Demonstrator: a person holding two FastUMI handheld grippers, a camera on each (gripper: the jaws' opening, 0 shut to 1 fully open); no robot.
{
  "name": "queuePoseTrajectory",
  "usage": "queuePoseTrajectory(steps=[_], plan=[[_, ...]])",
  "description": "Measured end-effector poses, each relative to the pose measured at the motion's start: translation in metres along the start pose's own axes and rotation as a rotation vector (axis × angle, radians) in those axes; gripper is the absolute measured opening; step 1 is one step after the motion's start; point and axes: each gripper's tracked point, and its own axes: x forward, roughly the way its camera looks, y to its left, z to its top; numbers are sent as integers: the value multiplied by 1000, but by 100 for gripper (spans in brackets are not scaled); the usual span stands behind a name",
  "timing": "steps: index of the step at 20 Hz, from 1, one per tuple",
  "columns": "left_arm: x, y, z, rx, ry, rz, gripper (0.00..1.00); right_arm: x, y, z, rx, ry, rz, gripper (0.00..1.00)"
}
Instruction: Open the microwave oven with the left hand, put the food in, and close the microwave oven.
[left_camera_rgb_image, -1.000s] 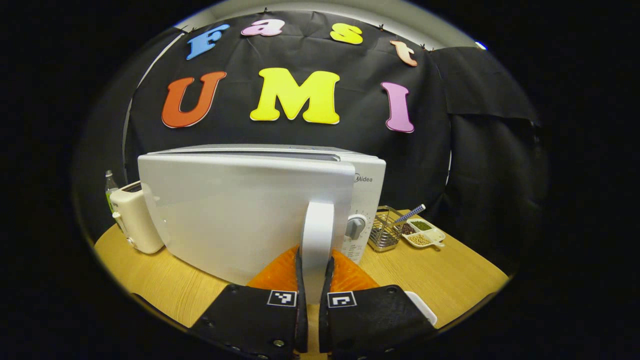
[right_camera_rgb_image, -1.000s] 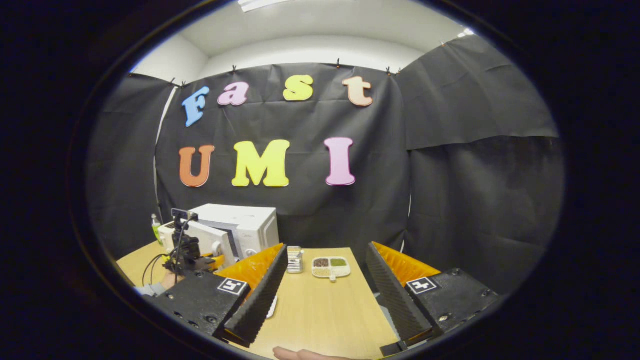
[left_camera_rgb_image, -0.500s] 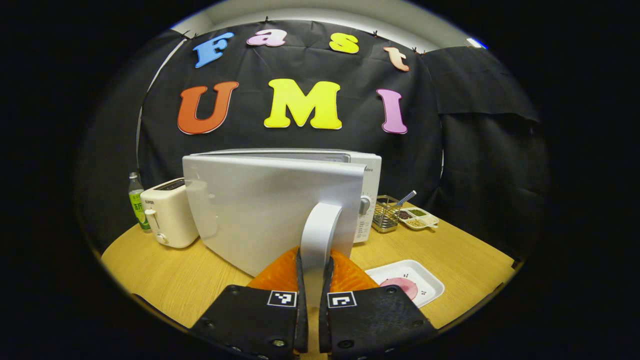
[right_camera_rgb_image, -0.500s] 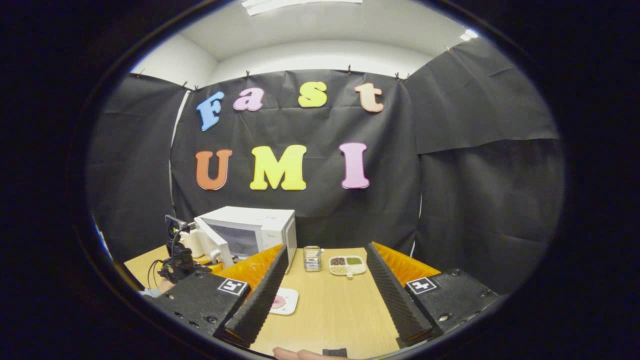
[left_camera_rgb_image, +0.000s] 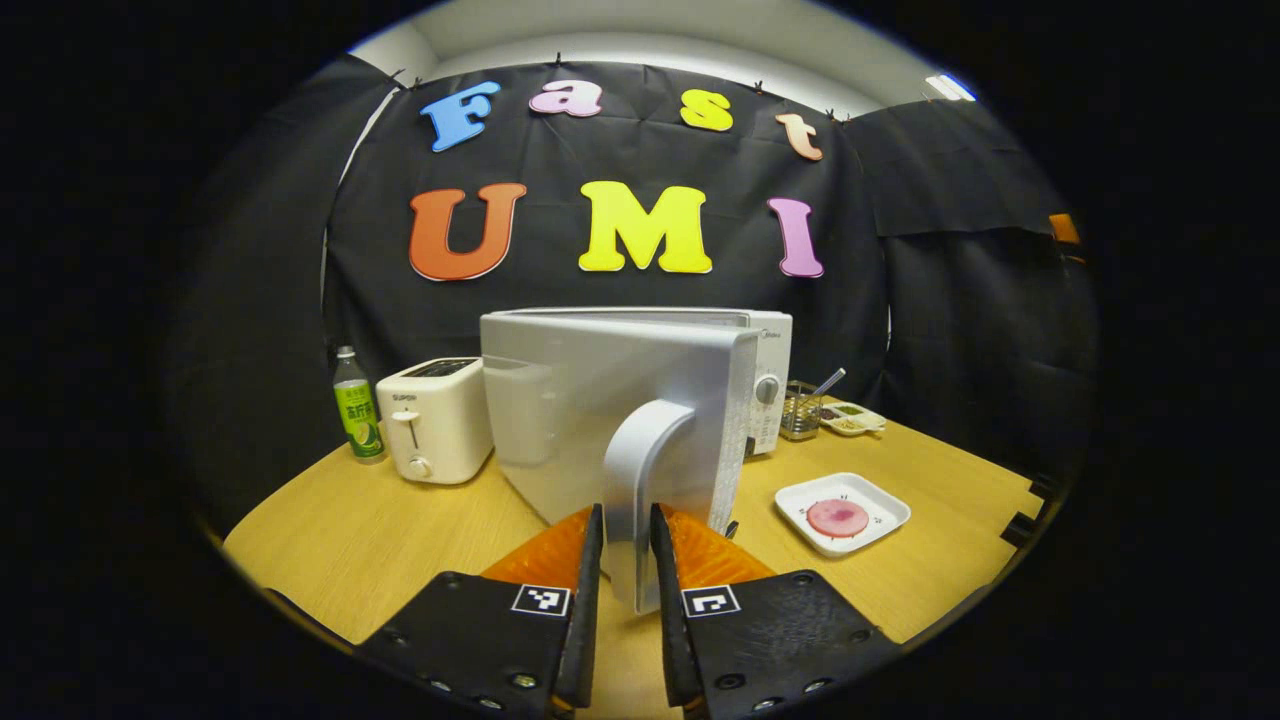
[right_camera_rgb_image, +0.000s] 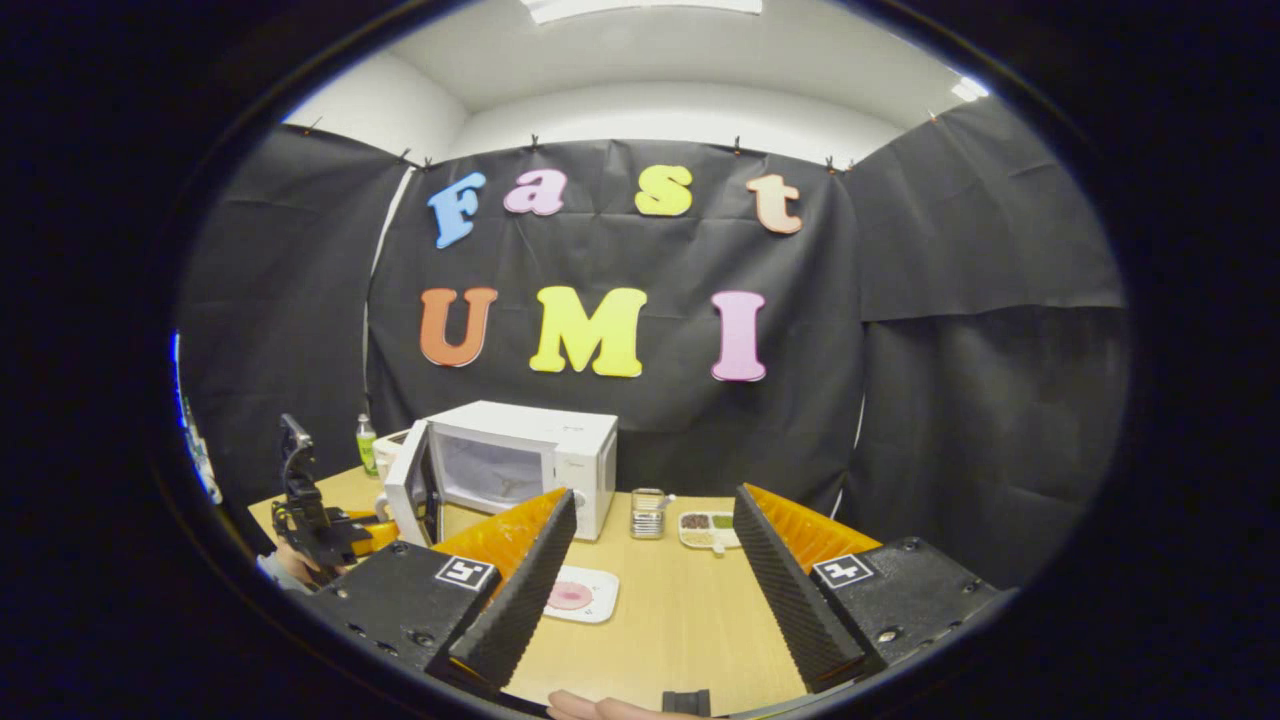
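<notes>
The left claw, closed on the door handle, has swung the microwave door far wider than a second ago, baring the cavity. At four o'clock from the door, the food plate waits on the tabletop. The right claw hangs wide open, empty, so loading looks next.

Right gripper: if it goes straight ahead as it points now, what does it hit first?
Nothing close. The right gripper is open over bare table; the plate with the pink food sits left of its line, the microwave further left. Dead ahead, probably the small wire basket or divided snack dish; depth is unclear.
</notes>
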Motion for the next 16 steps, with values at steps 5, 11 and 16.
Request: queuePoseTrajectory(steps=[5, 11, 16], plan=[[-66, 66, 0, -91, -29, 134, 93, 11, 27, -13, -18, 25, 45, 100], [-130, 89, 27, -128, -86, 182, 92, 37, 44, -35, -31, 107, 62, 100], [-166, 80, 64, -146, -155, 190, 92, 75, 45, -47, -90, 213, 65, 100]])
